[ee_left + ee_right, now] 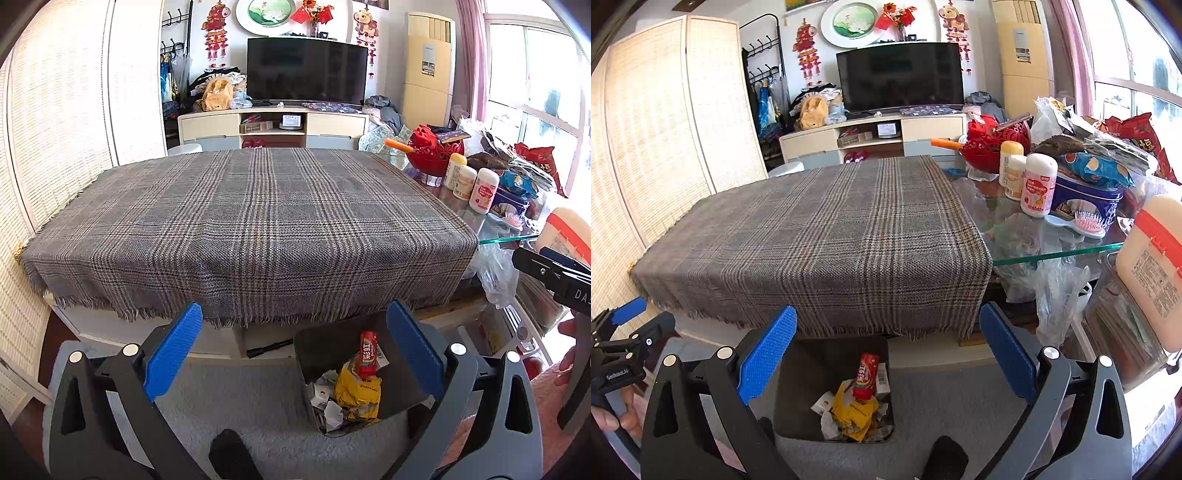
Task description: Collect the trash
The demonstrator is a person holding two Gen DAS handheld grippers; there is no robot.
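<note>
Both tongs empty and spread wide: my left tongs (294,347) and right tongs (888,350) hang over the floor in front of the counter (1052,253), each framing the dark bin (798,373) that stands on the grey rug just under the fringed plaid cloth (820,236). Trash is in the bin already: one red candy tube (866,374) standing on end, one crumpled yellow wrapper (858,413), and several white paper scraps (829,424), at least three, exact count not readable in the heap. Plaid cloth carries nothing that I can see. Handling judgement: everything here is light; wrapper is thin film, soft and slippery, best pinched at a crumpled fold, not a flat face; paper scraps crush easily, take at a bunched edge; tube is stiffer, grip across its middle. On the glass side of the counter: three white bottles (1038,184), one blue tin (1086,199), one pink hairbrush (1089,223), loose clear plastic bags (1056,291) hanging off the edge. Bags, if trash, are limp; gather a bunch before lifting.
</note>
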